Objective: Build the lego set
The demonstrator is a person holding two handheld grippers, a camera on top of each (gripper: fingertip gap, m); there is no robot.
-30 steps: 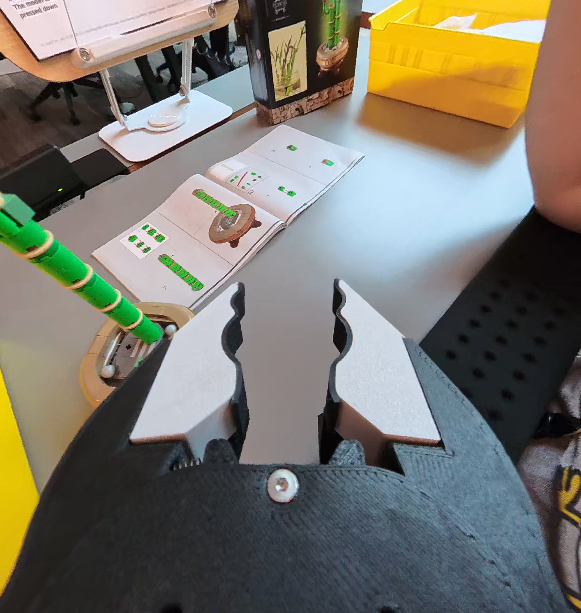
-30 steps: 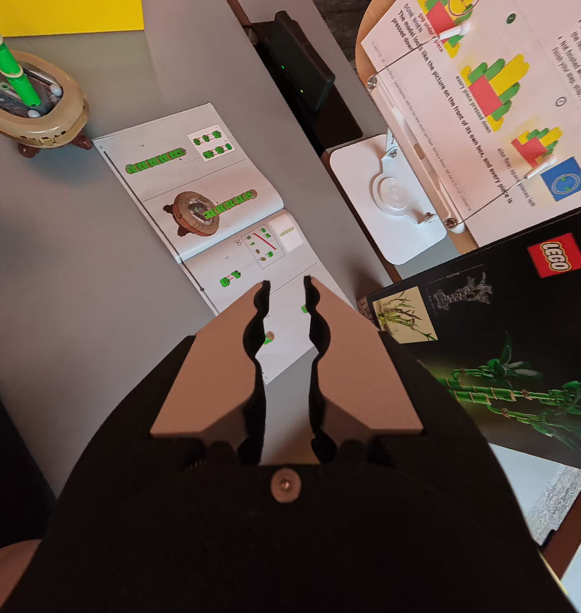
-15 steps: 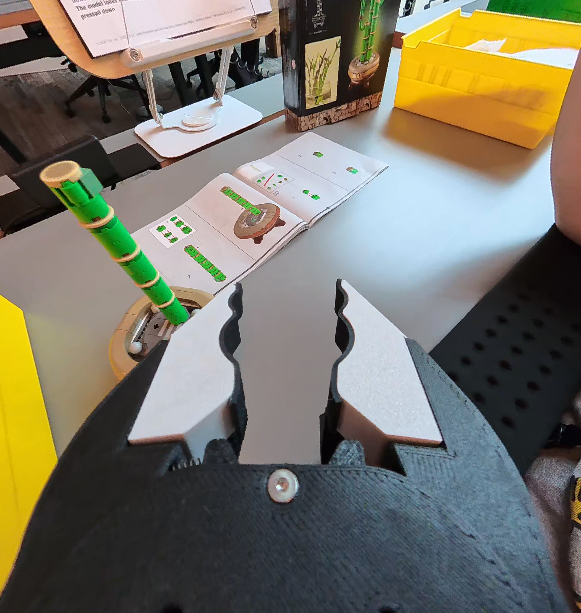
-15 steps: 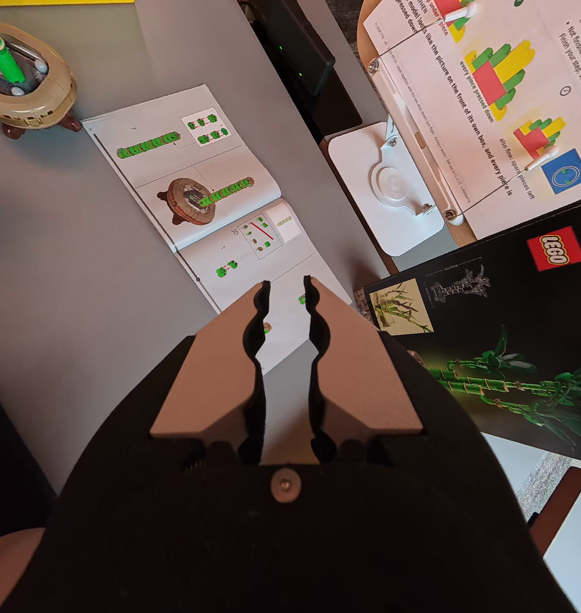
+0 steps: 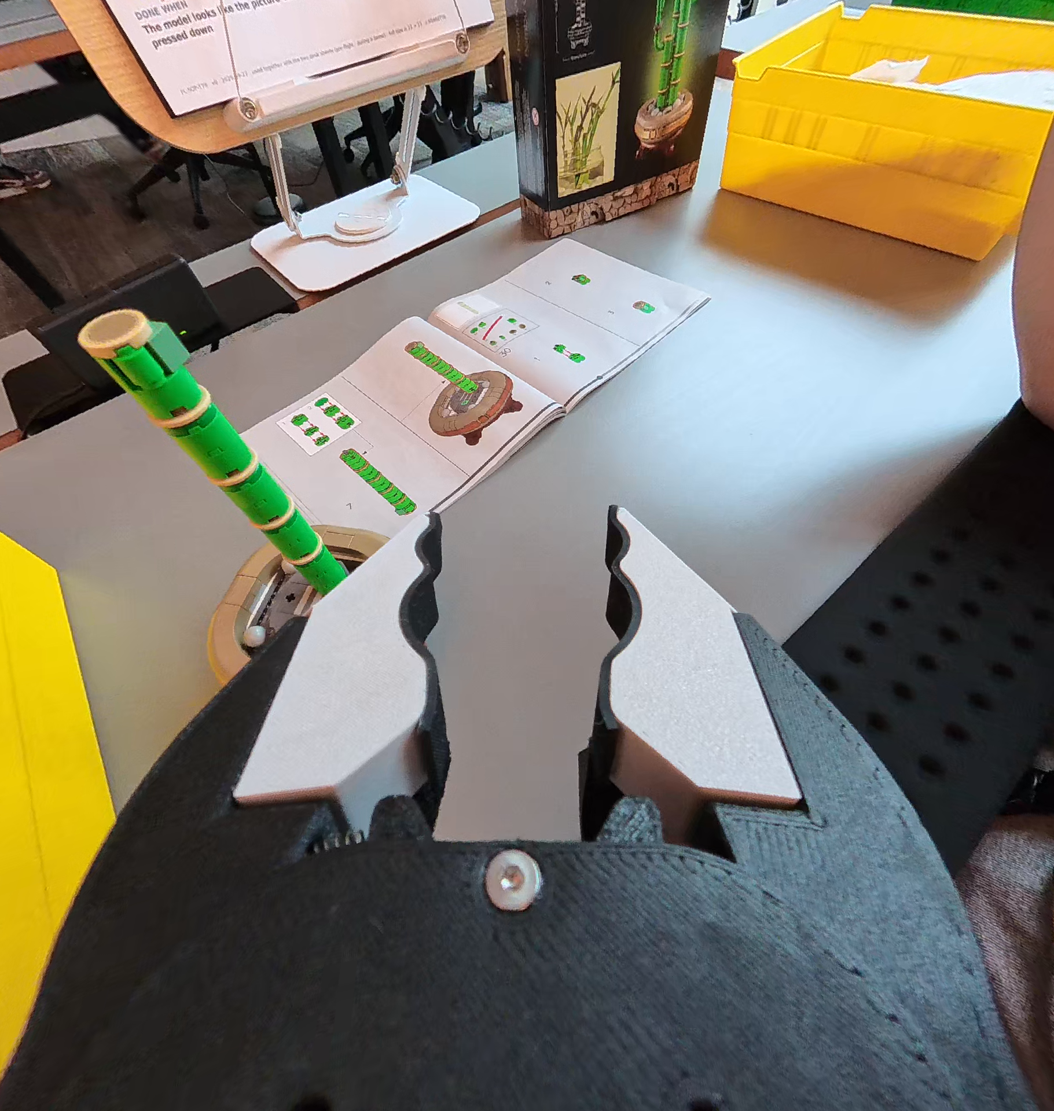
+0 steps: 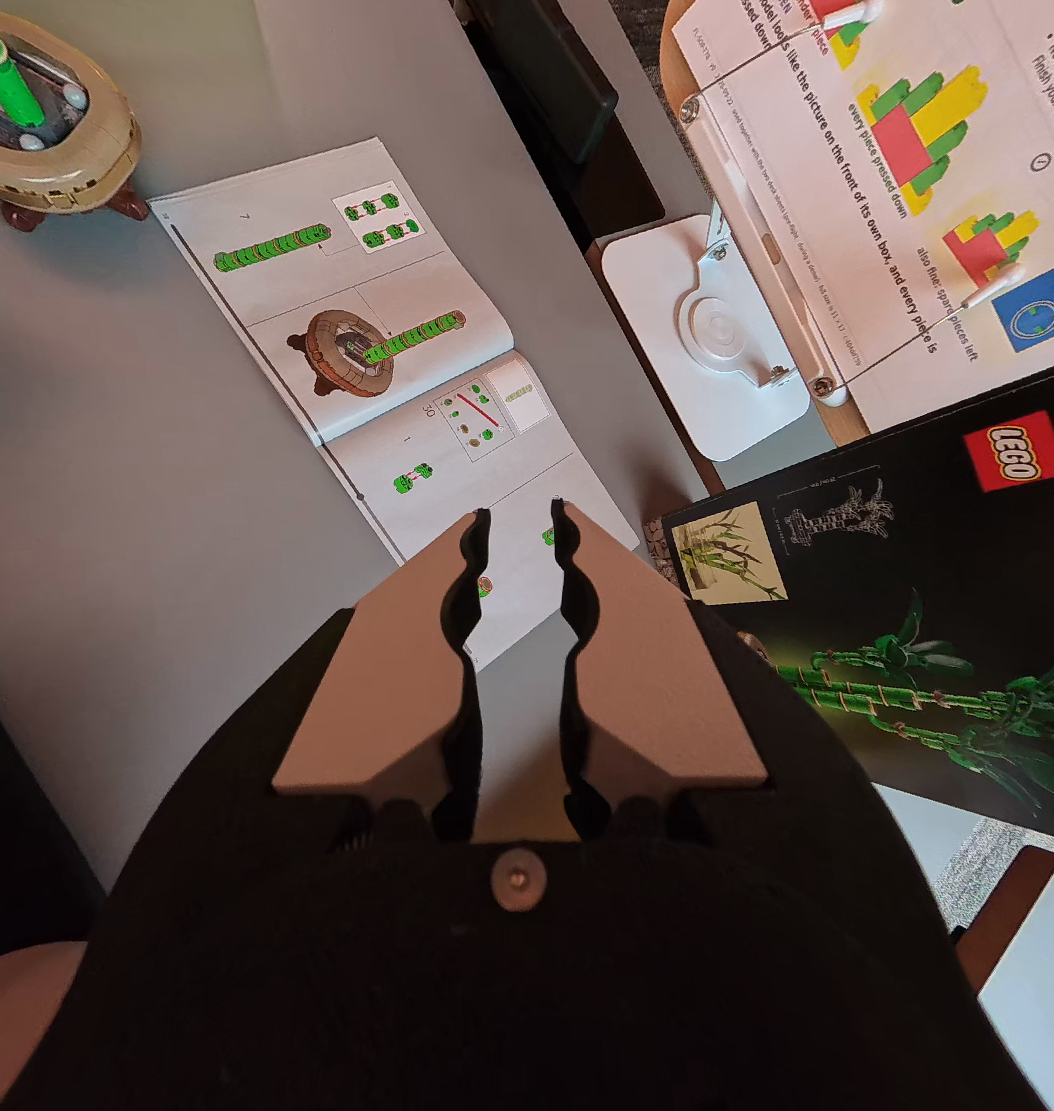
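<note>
A green bamboo stalk (image 5: 211, 439) with tan rings stands tilted in a tan oval lego base (image 5: 253, 607) on the grey table, partly hidden behind my left gripper's left finger. The stalk (image 6: 4, 78) and base (image 6: 61, 162) also show at the top left of the right wrist view. My left gripper (image 5: 521, 517) is open and empty, just right of the base. My right gripper (image 6: 518, 508) is open with a narrow gap and empty, above the open instruction booklet (image 6: 356, 336), which also shows in the left wrist view (image 5: 482, 385).
The dark lego box (image 5: 608, 108) stands behind the booklet, also at the right in the right wrist view (image 6: 903, 631). A yellow bin (image 5: 873, 132) sits at the back right, another yellow bin (image 5: 25, 751) at the left. A white-footed document stand (image 5: 356, 228) holds a sheet. A person's arm (image 5: 1053, 240) is at the right. Across from one pair of fingers to the other is roughly 30 cm. It is some 7 cm from my left tips to the green bamboo stalk (image 5: 211, 439).
My left gripper has pulled back and tilted up, so the whole stalk and more of the far table show. My right gripper has drifted toward the lego box. Both stay open.
</note>
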